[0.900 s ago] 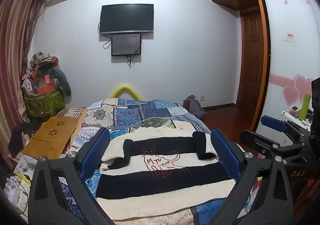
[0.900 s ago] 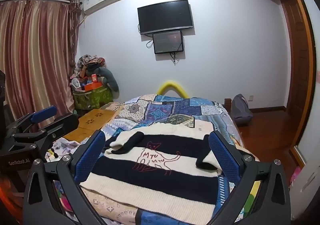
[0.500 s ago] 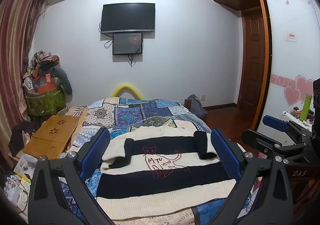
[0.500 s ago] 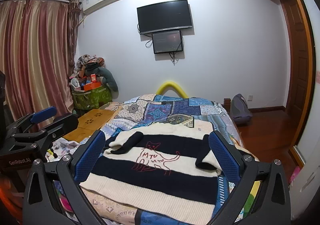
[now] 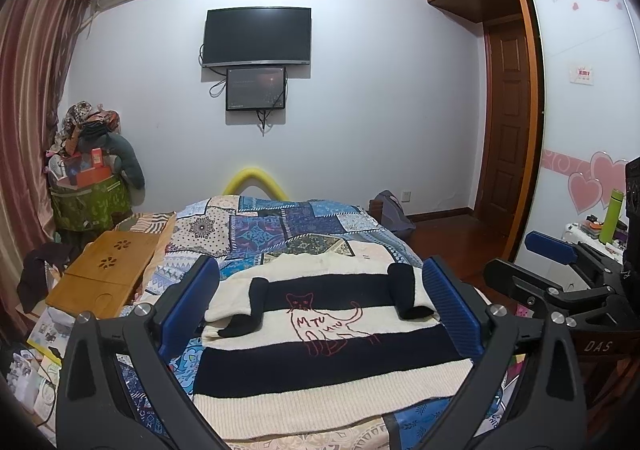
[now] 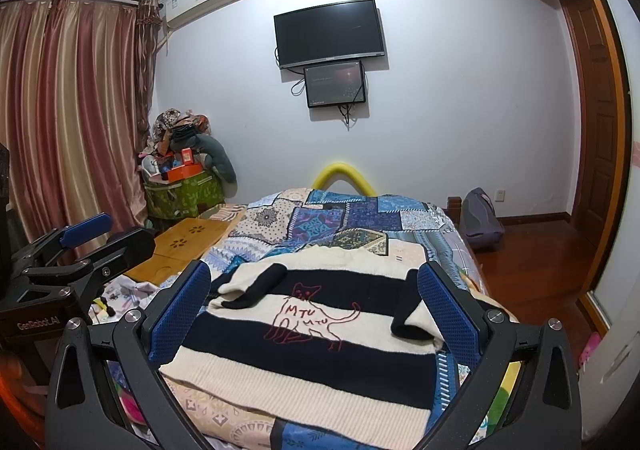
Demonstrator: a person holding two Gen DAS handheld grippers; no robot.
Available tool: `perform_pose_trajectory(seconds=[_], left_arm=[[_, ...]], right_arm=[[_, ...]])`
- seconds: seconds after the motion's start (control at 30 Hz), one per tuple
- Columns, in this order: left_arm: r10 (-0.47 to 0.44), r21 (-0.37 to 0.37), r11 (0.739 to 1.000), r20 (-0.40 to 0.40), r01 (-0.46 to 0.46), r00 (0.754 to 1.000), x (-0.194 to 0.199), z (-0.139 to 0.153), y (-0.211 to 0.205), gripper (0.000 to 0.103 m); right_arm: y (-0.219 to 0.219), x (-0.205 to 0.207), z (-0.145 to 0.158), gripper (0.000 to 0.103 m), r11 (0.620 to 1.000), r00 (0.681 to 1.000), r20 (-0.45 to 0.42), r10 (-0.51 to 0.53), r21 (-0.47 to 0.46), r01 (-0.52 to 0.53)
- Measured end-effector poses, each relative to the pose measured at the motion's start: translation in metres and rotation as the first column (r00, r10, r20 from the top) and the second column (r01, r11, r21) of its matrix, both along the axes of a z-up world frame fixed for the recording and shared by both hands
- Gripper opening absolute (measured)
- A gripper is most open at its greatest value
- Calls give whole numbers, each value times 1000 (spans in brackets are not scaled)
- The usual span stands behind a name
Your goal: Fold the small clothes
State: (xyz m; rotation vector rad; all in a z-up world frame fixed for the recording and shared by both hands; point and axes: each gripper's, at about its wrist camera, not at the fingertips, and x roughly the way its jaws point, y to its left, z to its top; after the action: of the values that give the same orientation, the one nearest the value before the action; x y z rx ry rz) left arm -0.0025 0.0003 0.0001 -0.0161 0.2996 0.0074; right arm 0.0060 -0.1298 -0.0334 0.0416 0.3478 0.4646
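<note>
A: Item one, sweater. Where is it?

B: Flat on the near end of the bed, front up, hem nearest, both sleeves already folded in across the chest. Cream and dark navy bands, knitted.

A: Left hand-held gripper?

B: Jaws spread wide, holding nothing, poised above the near edge of the sweater and apart from it. Right hand-held gripper: the same, wide and empty, apart from the cloth.

A: Legible writing?

B: A red outline cat on the chest with "MTU" across its body and smaller letters below, unclear. "GenRobot.AI" on the left unit's body in the right view; "DAS" on the right unit in the left view. The brand on the wall television is too small to read.

A: Hazards?

B: Judged only:
- A pinch at the hem may take one layer only, so the knit stretches and the fold skews.
- Lifting the hem unevenly may drag the folded sleeves out of place.
- The thick knit may spring open after folding.
- The quilt beneath may be caught in the same pinch.
</note>
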Motion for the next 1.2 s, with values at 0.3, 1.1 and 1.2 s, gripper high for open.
perform_pose_trajectory(seconds=[0.3, 1.1, 1.2], left_arm=[[-4, -4, 1000, 0, 4, 1000, 1, 4, 0, 102], [-8, -9, 1000, -1, 8, 1000, 4, 5, 2, 102], [-6, -11, 1000, 0, 6, 1000, 3, 4, 2, 102]], right_arm=[[0, 0, 0, 103, 1000, 1000, 0, 0, -1, 0], [-3, 3, -1, 103, 1000, 1000, 5, -3, -1, 3], [-4, 4, -1, 103, 1000, 1000, 5, -2, -2, 2]])
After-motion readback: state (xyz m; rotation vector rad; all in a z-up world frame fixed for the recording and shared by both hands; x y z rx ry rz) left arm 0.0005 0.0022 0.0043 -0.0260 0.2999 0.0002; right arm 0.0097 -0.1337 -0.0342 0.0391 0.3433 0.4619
